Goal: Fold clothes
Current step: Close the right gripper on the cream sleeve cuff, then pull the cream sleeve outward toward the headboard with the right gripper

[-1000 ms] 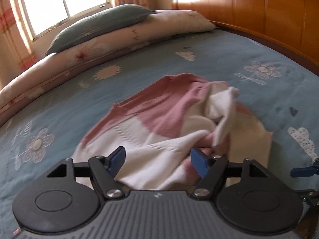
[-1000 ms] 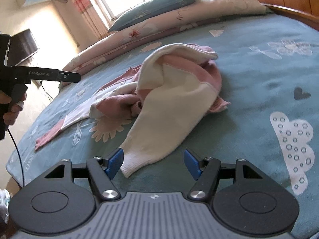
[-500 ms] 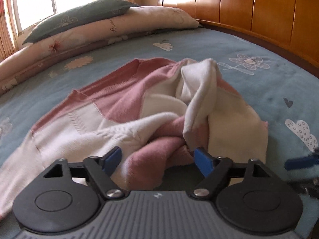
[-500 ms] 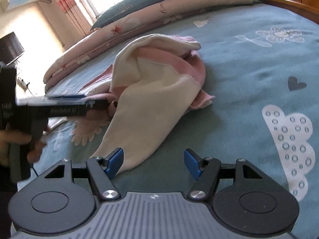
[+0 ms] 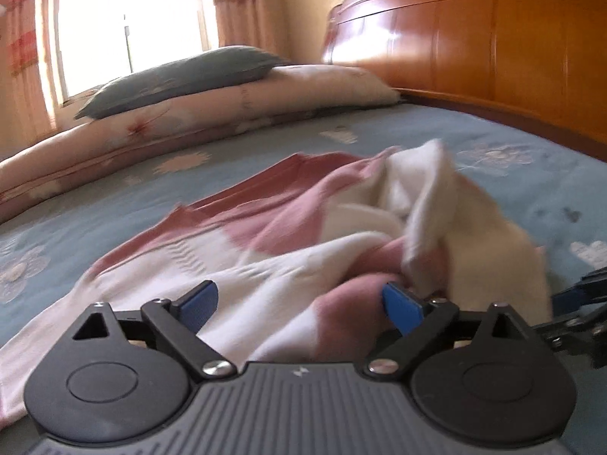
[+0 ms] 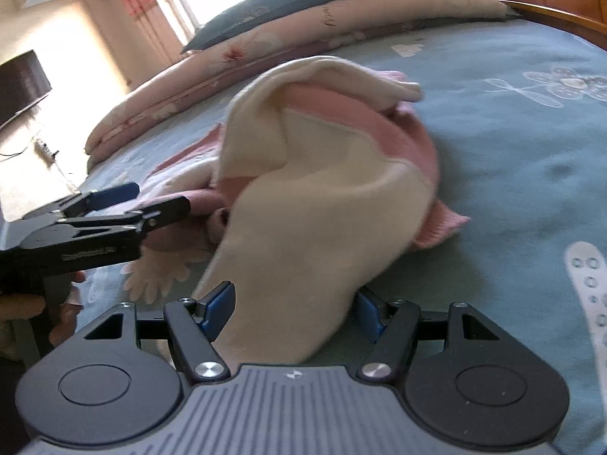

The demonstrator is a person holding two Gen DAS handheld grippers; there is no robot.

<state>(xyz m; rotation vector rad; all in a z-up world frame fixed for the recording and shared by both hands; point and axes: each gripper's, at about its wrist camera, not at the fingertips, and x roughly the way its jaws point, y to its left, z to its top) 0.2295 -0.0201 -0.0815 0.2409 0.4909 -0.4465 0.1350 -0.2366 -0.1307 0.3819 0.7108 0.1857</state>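
A pink and cream sweater (image 5: 303,235) is seen lying crumpled on the blue flower-patterned bed sheet (image 5: 125,204), roughly in the middle of the bed, with one cream sleeve (image 6: 303,265) stretched toward the right wrist camera. The left claw (image 5: 299,301) is held low over the near edge of the garment; its jaws are opening, and a bunched fold of pink and cream fabric is seen between the blue pads (image 5: 402,307), though no pressing of the pads on it can be made out. In the right wrist view the left claw (image 6: 159,197) is seen from the side at the left edge, its tips at the pink part of the sweater, with the holding hand (image 6: 22,303) partly visible below it. The right claw (image 6: 296,309) is held apart, and the end of the cream sleeve is seen between its pads without being clamped. A grey-green pillow (image 5: 182,76) is laid on a rolled floral quilt (image 5: 212,113) along the far side of the bed, below a bright window (image 5: 125,26). A wooden headboard (image 5: 493,45) is seen at the right.
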